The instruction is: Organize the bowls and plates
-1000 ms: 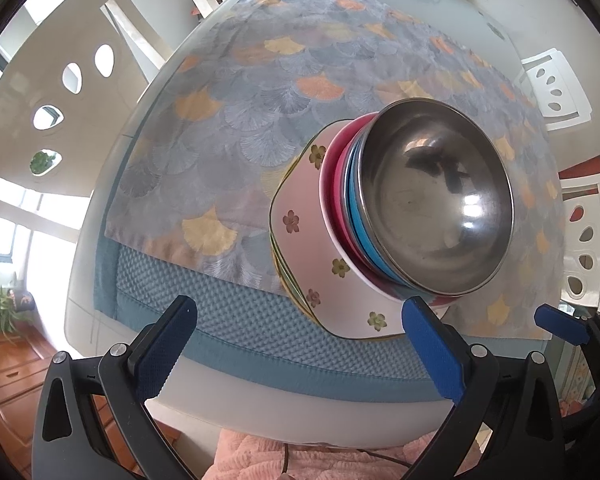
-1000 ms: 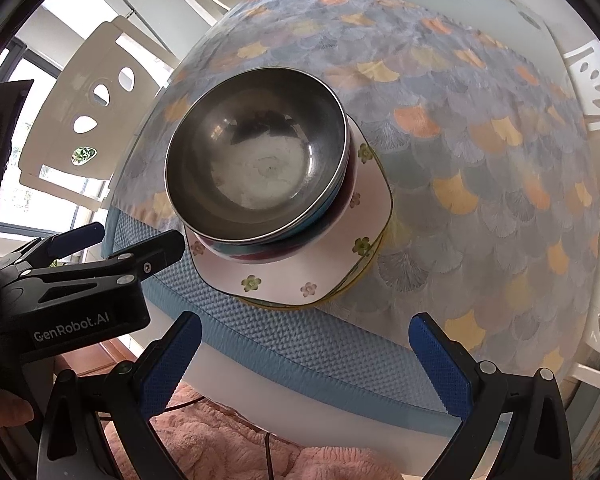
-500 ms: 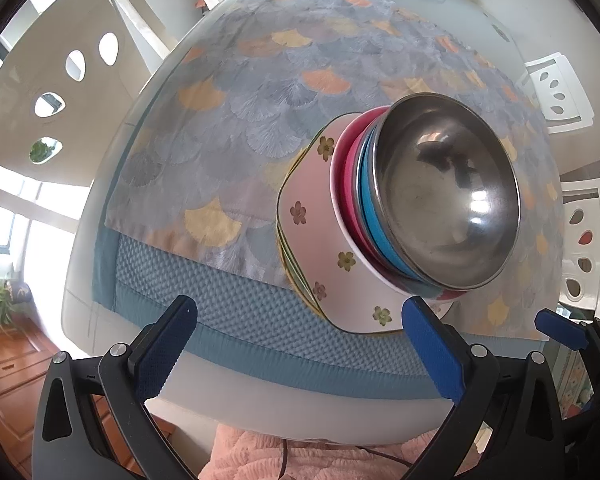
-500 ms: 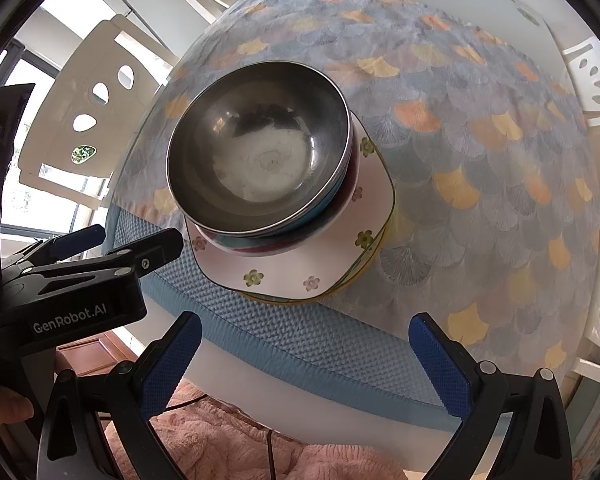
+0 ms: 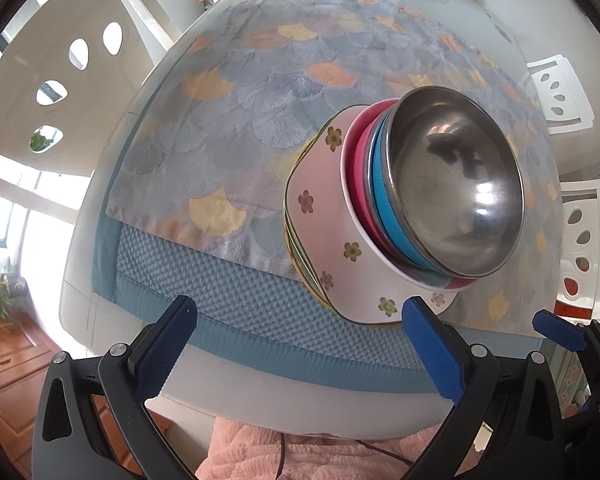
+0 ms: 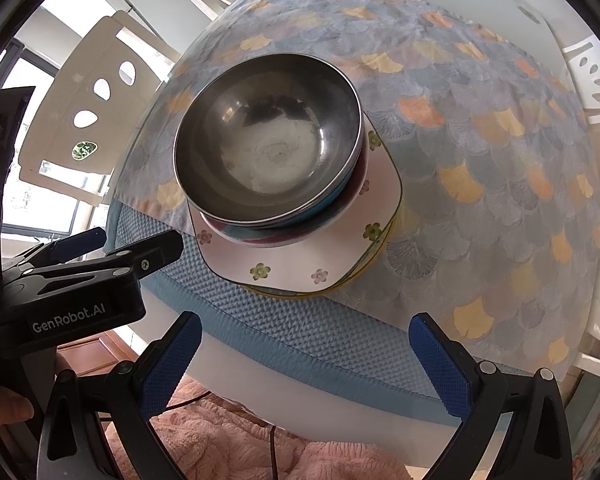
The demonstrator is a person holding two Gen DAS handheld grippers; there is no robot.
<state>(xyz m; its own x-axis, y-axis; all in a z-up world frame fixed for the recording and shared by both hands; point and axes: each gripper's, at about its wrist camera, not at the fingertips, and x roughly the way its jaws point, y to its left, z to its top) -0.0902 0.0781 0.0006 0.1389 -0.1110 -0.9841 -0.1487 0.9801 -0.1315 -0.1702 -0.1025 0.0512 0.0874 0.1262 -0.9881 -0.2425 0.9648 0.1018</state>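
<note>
Stack point(image 5: 400, 216) slightly further right and lower in the left wrist view than a second ago, otherwise unchanged; barely shifted in the right wrist view. Sits near the near edge of the tabletop point(image 5: 236, 392), on the patterned cloth point(image 5: 260, 92), with its front rim just over the blue mat point(image 5: 228, 304). Upright, opening upward: steel bowl point(image 6: 268, 148) on top, nested in a blue bowl point(image 5: 384, 200) and a pink bowl point(image 5: 358, 184), all resting on a floral plate point(image 6: 288, 264) with yellow-rimmed plates point(image 6: 370, 258) beneath. Roughly round, so no clear long axis.

Left gripper point(image 5: 296, 344) held low off the near edge, pointing across the tabletop, jaws spread wide with nothing between them; right fingertip point(image 5: 420, 320) overlaps the floral plate's front rim in the picture, contact not clear. Right gripper point(image 6: 306, 352) likewise low off the near edge, jaws wide apart and gripping nothing, well clear of the stack. Left gripper's body just beside it on the left. Pink fabric point(image 6: 228, 440) below both.
</note>
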